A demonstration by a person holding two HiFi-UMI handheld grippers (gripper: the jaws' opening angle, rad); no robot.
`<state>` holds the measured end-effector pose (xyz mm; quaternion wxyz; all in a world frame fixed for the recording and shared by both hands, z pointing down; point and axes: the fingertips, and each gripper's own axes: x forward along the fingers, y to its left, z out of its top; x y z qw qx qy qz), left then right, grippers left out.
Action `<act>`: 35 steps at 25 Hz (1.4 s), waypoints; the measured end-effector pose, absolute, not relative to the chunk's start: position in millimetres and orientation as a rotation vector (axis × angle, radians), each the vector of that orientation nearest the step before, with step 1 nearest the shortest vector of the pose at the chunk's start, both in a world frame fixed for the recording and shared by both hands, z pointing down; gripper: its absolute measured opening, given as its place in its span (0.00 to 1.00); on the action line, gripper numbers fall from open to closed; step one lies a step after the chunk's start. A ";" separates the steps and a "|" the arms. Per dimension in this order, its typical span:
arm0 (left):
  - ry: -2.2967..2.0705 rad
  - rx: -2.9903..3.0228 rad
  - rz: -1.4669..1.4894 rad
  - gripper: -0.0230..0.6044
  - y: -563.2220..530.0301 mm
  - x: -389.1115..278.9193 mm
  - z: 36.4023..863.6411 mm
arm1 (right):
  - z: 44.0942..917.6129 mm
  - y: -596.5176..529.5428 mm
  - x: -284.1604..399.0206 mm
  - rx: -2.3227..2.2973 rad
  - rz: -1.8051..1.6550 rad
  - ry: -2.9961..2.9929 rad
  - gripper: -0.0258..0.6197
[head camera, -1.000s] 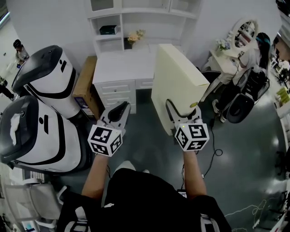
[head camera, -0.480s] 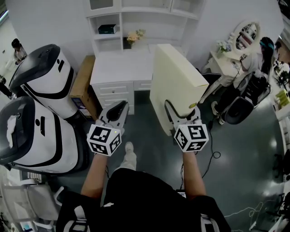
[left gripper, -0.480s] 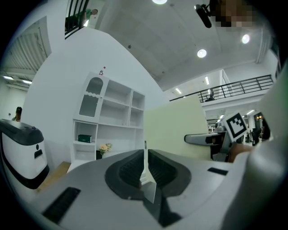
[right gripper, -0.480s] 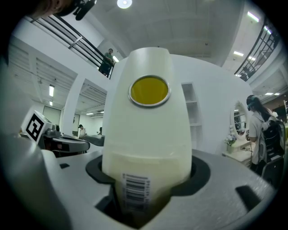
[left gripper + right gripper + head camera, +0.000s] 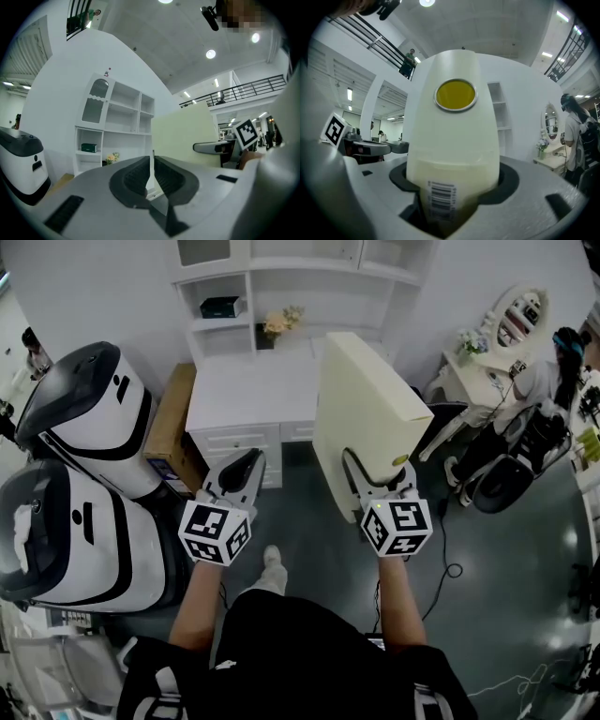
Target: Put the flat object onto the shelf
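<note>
Dark grey glossy floor [image 5: 309, 531], open room, person standing short of a white desk with drawers [image 5: 248, 395].

Left gripper [image 5: 246, 465] is nearest, held level in front of the desk's drawers. Jaws are pressed together in the left gripper view [image 5: 152, 171], with nothing between them.

Right gripper [image 5: 378, 462] is off the desk's right front corner, jaws spread partway and clamped on the near bottom edge of a cream flat rectangular board [image 5: 366, 409]. The board stands on edge, upright, leaning away toward the desk's right end, off the floor and not on any shelf. The right gripper view shows it filling the jaws [image 5: 452, 140], with a barcode label [image 5: 440, 199] low and a yellow round disc with metal rim [image 5: 455, 95] higher.

Left of the desk: a brown cardboard box [image 5: 173, 418] against its side, then two white-and-black rounded machines [image 5: 84, 418].

Behind the desk top: a white open shelf unit [image 5: 281, 287] holding a small teal box [image 5: 221, 307] and a bunch of flowers [image 5: 278, 322].

Far right of the desk: a white vanity with oval mirror [image 5: 520, 315] and a person [image 5: 553, 371].
</note>
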<state>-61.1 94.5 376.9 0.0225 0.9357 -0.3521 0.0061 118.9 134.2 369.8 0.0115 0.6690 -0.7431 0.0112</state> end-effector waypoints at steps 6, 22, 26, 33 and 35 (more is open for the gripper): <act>-1.109 2.877 0.026 0.08 41.0 -56.3 380.1 | 370.6 82.1 126.1 2.083 0.049 -2.321 0.51; -1.094 2.874 0.058 0.08 -79.4 -64.8 379.8 | 365.1 -37.9 116.7 2.087 0.064 -2.278 0.51; -1.075 2.874 0.041 0.08 -105.0 -68.6 378.6 | 362.8 -60.7 112.6 2.099 0.058 -2.263 0.51; -1.022 2.868 0.017 0.08 -137.7 -75.3 381.7 | 363.0 -90.0 104.3 2.105 0.049 -2.225 0.51; -1.031 2.872 0.020 0.08 -146.0 -76.0 383.0 | 362.7 -95.3 104.4 2.114 0.041 -2.220 0.51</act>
